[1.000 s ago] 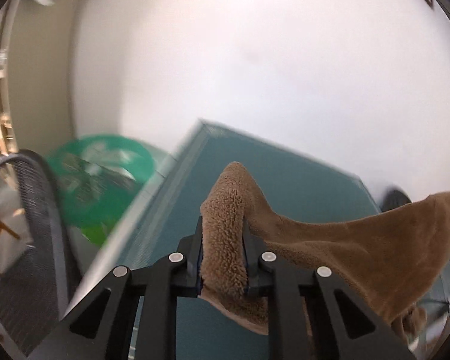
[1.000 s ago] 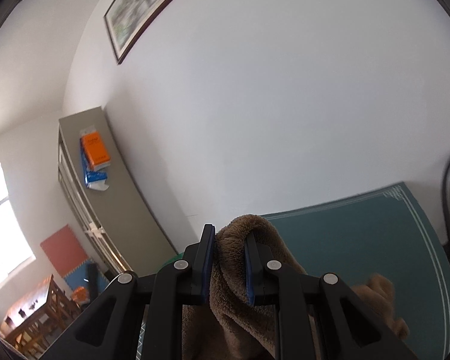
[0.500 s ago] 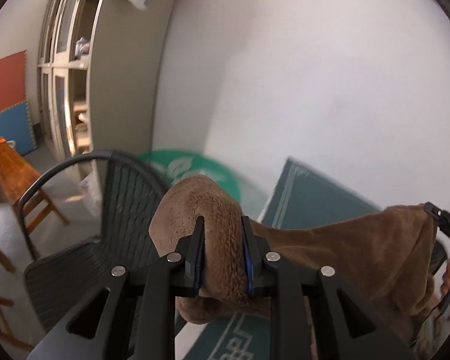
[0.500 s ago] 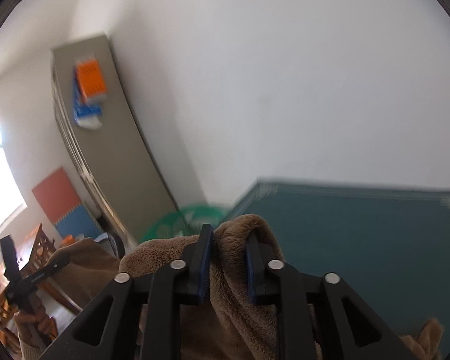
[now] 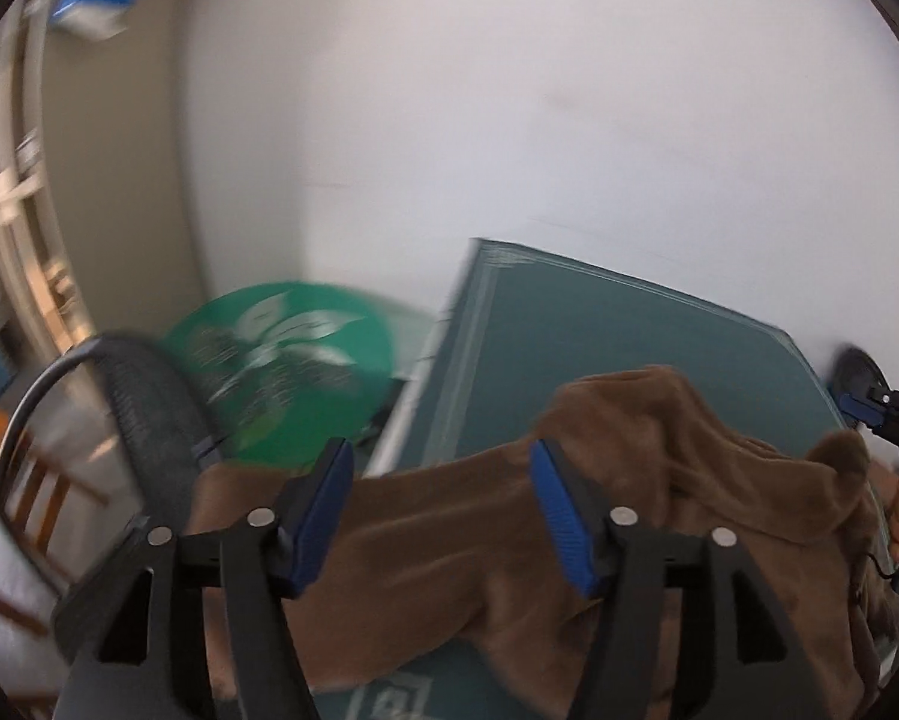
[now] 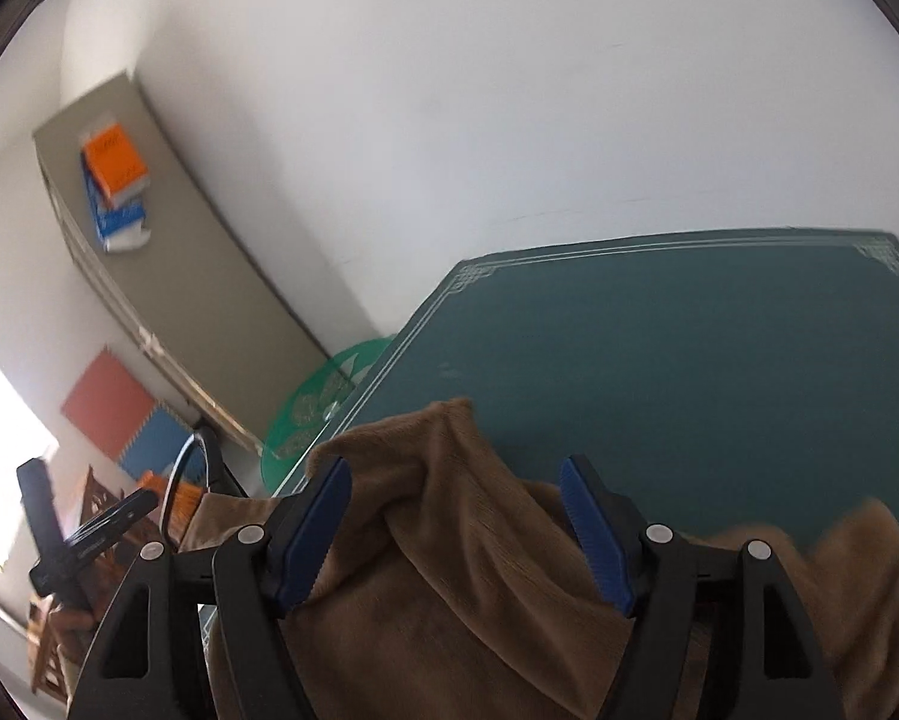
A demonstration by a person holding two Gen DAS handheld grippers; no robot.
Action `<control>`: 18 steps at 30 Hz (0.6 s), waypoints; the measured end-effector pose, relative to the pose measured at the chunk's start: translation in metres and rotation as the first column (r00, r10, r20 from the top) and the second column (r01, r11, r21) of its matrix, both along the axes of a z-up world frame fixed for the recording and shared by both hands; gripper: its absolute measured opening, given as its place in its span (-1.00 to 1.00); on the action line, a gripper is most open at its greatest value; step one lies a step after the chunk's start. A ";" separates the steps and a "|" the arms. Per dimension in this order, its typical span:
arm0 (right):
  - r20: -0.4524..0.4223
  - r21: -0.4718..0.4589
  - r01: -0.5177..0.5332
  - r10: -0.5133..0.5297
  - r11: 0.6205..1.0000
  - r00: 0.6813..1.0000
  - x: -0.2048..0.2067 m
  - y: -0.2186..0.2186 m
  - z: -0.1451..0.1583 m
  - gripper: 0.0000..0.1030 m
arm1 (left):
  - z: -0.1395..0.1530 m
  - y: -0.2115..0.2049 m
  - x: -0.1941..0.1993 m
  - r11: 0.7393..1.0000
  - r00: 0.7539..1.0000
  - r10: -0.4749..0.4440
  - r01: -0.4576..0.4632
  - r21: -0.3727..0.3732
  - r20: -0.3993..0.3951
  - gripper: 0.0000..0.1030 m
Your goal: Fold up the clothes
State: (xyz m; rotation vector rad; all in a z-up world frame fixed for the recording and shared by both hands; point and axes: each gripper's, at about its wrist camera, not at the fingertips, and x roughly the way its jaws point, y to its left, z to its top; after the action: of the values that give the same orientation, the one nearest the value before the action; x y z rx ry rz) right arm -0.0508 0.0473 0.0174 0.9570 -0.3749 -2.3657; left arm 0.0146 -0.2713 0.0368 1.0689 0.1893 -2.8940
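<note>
Your left gripper (image 5: 440,507) and right gripper (image 6: 452,519) have just been opening, jaws wide; the brown fleece garment (image 5: 659,516) lies loose between the pads, gripped by neither, slumped on the near part of the teal table mat (image 6: 689,360); beyond, a green round tray (image 5: 287,360) leans by the wall.

Left gripper (image 5: 440,510): jaws just opened wide, pads gripping nothing. Right gripper (image 6: 455,525): the same, tilted downward.
</note>
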 end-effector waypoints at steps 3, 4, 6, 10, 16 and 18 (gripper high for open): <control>-0.055 0.012 0.050 -0.049 0.999 0.997 0.025 0.033 0.002 0.44 | -0.004 0.022 -0.040 0.994 0.994 -0.106 0.104 0.029 0.040 0.32; -0.073 0.026 0.065 -0.062 0.998 0.995 0.032 0.040 0.003 0.44 | -0.007 0.028 -0.056 0.989 0.988 -0.141 0.138 0.054 0.058 0.32; -0.104 0.059 0.094 -0.087 0.994 0.991 0.046 0.054 0.003 0.44 | -0.017 0.035 -0.089 0.981 0.979 -0.187 0.181 0.072 0.087 0.32; -0.143 0.110 0.135 -0.119 0.985 0.983 0.071 0.077 0.002 0.44 | -0.042 0.046 -0.142 0.963 0.952 -0.268 0.259 0.077 0.148 0.36; -0.172 0.221 0.165 -0.128 0.961 0.977 0.083 0.088 -0.009 0.44 | -0.081 0.069 -0.188 0.932 0.887 -0.362 0.339 0.126 0.286 0.40; -0.179 0.268 0.184 -0.138 0.946 0.974 0.082 0.093 -0.015 0.44 | -0.090 0.078 -0.189 0.927 0.874 -0.376 0.361 0.104 0.309 0.40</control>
State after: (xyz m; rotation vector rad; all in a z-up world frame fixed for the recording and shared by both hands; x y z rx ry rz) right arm 0.0316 0.1402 0.0021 0.8819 -0.0530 -2.6766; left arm -0.1743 -0.1931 -0.0537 1.7440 0.0332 -2.9709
